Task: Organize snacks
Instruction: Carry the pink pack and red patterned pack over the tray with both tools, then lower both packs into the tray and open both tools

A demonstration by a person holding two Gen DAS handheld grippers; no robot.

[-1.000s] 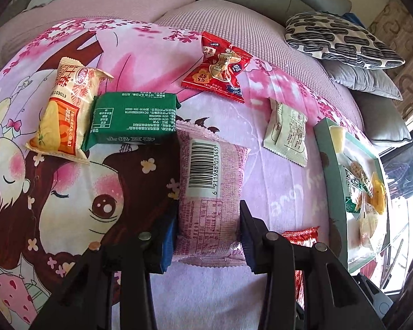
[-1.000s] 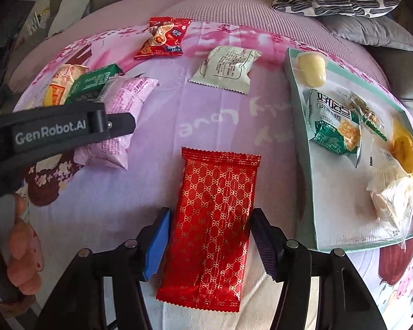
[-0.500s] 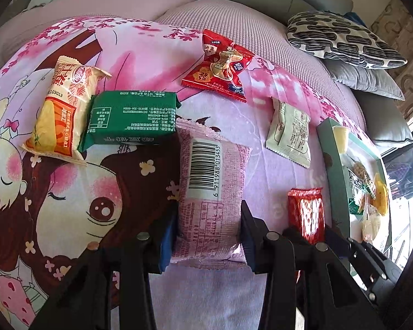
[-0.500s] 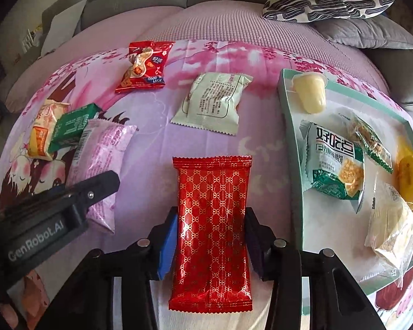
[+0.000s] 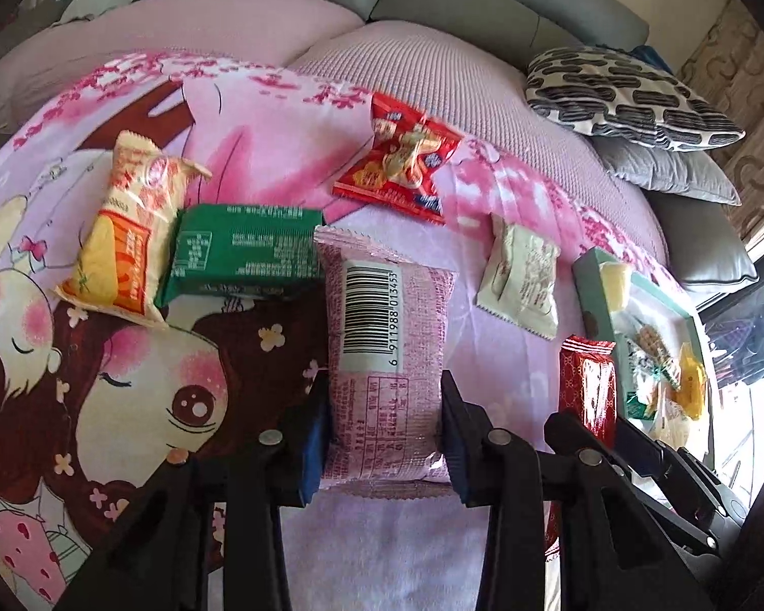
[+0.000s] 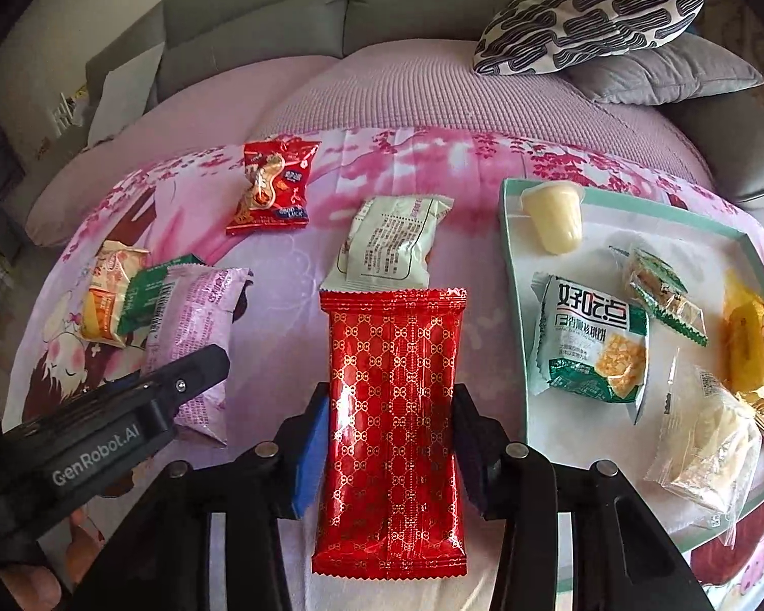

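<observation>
Left gripper (image 5: 384, 433) pinches a pale pink pack (image 5: 387, 351), barcode up, near the green pack (image 5: 244, 254) on the cartoon sheet (image 5: 127, 382). Right gripper (image 6: 389, 453) clamps a glossy red pack (image 6: 392, 427) with a gold lattice print, just left of the tray (image 6: 514, 305).

Barcode 6 911988 013453 on pink packet (image 5: 382, 356), "GenRobot.AI" on left gripper (image 6: 97, 458) (side of body), "Good Luck" on red pouch (image 6: 272, 186)
</observation>
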